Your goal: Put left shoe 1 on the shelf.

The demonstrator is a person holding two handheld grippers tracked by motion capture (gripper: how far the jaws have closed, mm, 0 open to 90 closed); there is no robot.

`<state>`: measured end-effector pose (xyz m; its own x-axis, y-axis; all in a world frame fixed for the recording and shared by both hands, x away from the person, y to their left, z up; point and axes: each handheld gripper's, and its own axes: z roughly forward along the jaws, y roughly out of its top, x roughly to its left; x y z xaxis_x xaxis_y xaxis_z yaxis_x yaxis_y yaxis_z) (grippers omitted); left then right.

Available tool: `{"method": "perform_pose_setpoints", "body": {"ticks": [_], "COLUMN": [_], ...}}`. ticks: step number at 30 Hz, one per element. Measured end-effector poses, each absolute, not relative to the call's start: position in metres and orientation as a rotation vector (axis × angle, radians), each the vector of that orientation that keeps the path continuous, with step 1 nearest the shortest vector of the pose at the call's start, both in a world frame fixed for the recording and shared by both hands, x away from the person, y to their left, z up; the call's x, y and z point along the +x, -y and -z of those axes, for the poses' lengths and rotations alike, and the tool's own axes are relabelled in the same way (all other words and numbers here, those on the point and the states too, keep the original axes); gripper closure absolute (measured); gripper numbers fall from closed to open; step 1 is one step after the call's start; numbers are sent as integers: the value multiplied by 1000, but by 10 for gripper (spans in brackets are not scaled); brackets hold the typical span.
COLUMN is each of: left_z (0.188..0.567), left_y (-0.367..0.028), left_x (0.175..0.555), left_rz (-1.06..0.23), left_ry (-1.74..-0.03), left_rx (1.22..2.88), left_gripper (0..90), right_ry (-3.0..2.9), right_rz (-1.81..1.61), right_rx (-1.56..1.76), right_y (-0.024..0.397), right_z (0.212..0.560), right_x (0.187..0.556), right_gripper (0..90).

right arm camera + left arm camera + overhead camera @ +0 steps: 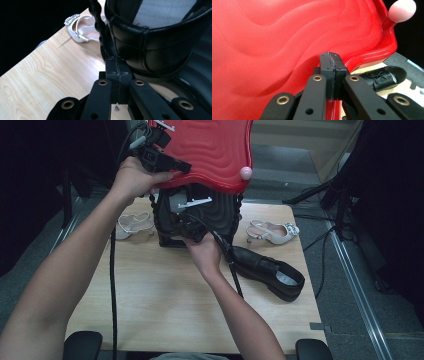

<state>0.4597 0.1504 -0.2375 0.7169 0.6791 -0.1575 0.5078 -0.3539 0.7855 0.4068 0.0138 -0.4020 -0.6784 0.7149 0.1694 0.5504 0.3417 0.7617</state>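
A red wavy lid (210, 150) with a pink knob (245, 172) stands raised over a black case (220, 215). My left gripper (182, 167) is shut on the lid's left rim, and in the left gripper view its jaws (331, 58) meet against the red lid (274, 50). My right gripper (186, 224) is at the case's front, shut. In the right gripper view its closed tips (117, 62) sit just under the collar of a black leather shoe (155, 37) in the case, with nothing visibly pinched. A second black shoe (267, 270) lies on the table to the right.
One white sandal (134, 224) lies left of the case and another (272, 232) to its right. A black beaded cord (98, 22) hangs from the case. The wooden table (150, 295) is bare in front. Cables trail from both grippers, and dark stands flank the table.
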Motion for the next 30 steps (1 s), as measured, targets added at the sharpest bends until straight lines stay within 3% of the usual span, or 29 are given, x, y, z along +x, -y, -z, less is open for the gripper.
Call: {"method": "perform_pose_setpoints", "body": {"ticks": [14,30], "left_z": [237,224], "left_y": [-151,-147], "left_x": [461,449], "left_rz": [-239,-242], "left_ry": [-911,-896], "left_rx": [2028,2053], "left_gripper": [899,730], "right_ry": [-2421,-2430], "right_rz": [-1261,-1327], "right_rx": [1156,1041], "right_y": [-18,13], "right_z": [415,413], "right_x": [412,379], "right_gripper": [900,900]}}
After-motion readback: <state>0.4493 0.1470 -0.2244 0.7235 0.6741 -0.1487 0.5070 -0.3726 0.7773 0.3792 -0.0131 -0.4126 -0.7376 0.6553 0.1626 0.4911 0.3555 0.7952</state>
